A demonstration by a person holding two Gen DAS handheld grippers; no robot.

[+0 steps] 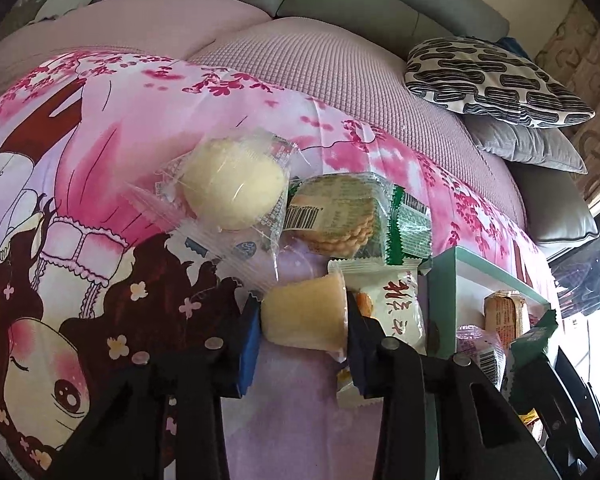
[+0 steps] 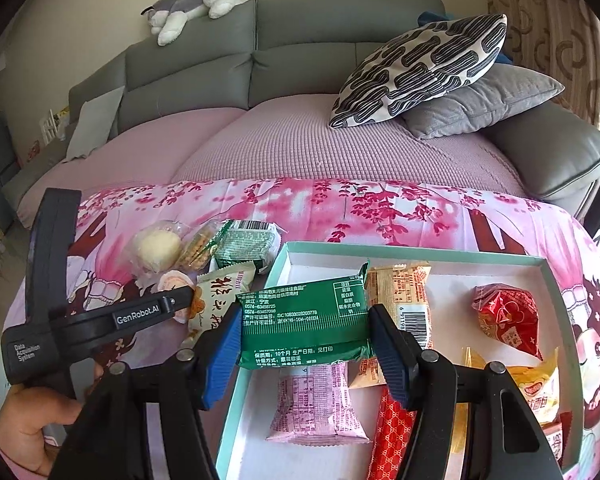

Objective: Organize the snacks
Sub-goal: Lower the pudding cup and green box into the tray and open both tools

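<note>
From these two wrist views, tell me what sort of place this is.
Most likely a home living room. A grey sofa with a plush dog on its back, loose cushions, and a cartoon-print cloth spread under a snack box all suggest a household, not a shop or lab.

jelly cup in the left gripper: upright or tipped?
Tipped. The jelly cup lies on its side between the left gripper pads, its wide rim toward the right pad and its narrow base toward the left, over the pink cloth.

Both grippers are black with ribbed blue finger pads [image 2: 220, 344] and silver round screws. The left gripper [image 2: 172, 304], at the frame's lower left, bears white "GenRobot.AI" lettering.
</note>
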